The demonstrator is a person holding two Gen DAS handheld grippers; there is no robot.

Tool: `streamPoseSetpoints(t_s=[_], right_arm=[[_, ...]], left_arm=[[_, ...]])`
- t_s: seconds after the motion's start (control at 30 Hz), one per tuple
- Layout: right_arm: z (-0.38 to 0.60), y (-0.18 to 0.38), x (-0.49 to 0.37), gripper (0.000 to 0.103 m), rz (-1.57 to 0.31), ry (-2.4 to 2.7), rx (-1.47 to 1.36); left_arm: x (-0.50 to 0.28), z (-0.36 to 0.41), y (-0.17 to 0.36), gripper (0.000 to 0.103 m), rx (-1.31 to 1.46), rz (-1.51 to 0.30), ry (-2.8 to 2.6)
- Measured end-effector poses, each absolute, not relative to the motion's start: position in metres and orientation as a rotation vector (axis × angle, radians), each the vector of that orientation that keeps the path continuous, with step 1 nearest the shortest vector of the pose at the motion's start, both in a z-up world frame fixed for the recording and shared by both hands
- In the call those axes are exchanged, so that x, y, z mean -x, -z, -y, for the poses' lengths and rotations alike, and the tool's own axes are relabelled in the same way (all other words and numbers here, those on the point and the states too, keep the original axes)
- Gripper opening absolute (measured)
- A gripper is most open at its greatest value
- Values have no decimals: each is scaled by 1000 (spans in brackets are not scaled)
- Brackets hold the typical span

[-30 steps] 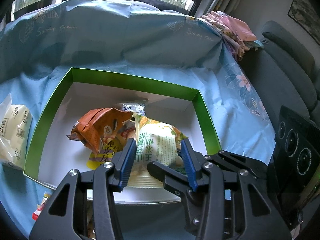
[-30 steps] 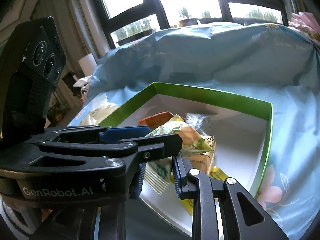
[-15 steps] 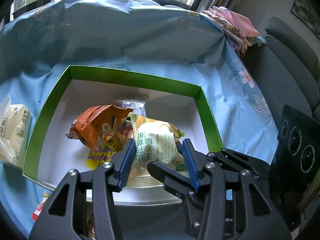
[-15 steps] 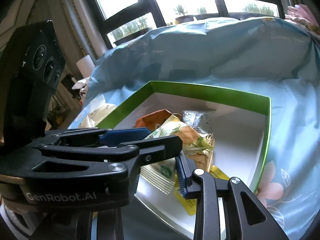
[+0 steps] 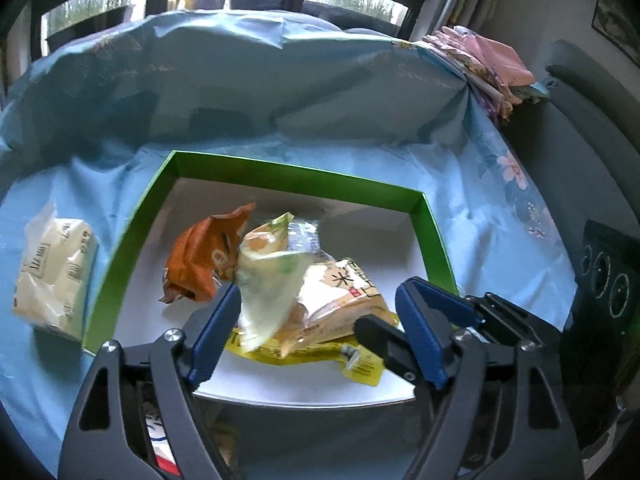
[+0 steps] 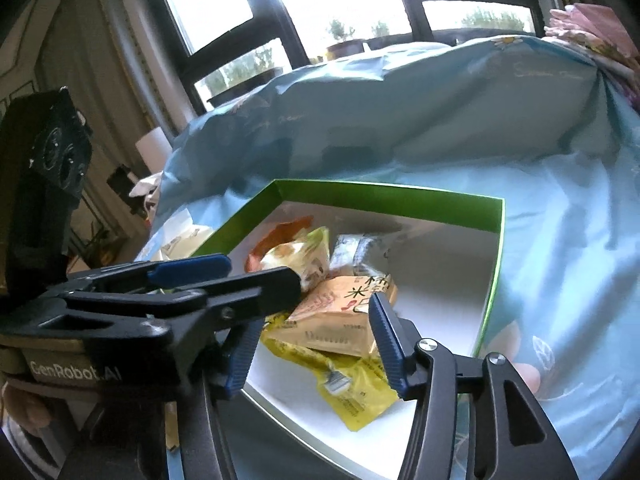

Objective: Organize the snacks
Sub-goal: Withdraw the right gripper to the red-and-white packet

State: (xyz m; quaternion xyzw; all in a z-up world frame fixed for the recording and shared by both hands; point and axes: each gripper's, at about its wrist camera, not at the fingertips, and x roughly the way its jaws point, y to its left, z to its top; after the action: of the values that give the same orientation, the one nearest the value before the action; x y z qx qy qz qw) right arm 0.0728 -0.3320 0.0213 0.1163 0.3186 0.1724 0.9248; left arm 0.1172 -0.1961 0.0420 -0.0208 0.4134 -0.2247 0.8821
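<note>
Just ahead of both grippers, a shallow green-walled cardboard box with a white floor (image 5: 434, 236) holds a heap of snacks: a crumpled orange packet (image 5: 200, 256), a pale green-and-white pouch (image 5: 268, 280), a tan packet (image 5: 340, 300) and a yellow packet (image 6: 352, 392) underneath. Left gripper (image 5: 316, 320) fingers are spreading apart, clear of the pouch between them; right gripper (image 6: 312, 344) fingers are spreading too, gripping nothing. Left of the box, a cream bag (image 5: 52, 276) lies on the blue floral cloth (image 5: 500, 208)

Dark-framed windows (image 6: 340, 8) let in bright daylight, potted plants (image 6: 344, 42) on the sill; a light blue floral sheet (image 5: 280, 92) drapes the worktop; a grey sofa (image 5: 580, 128) stands right; folded pink cloth (image 5: 488, 60) beside it.
</note>
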Motion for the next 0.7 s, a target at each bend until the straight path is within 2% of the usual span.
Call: streamPoseSetpoints(t_s=[0.07, 0.3, 0.43, 0.53, 0.7], right_arm=[[332, -22, -71, 55, -651, -351, -240], [336, -27, -62, 56, -626, -368, -262], [328, -33, -50, 56, -606, -414, -251], [317, -37, -43, 56, -597, -464, -222], [293, -40, -30, 56, -599, -565, -177]], left_arm=[[-115, 194, -44, 89, 36, -847, 452], [-105, 166, -55, 90, 92, -835, 447], [-91, 127, -66, 91, 155, -814, 432], [-78, 94, -73, 101, 203, -788, 385], [-60, 52, -64, 101, 265, -803, 318]])
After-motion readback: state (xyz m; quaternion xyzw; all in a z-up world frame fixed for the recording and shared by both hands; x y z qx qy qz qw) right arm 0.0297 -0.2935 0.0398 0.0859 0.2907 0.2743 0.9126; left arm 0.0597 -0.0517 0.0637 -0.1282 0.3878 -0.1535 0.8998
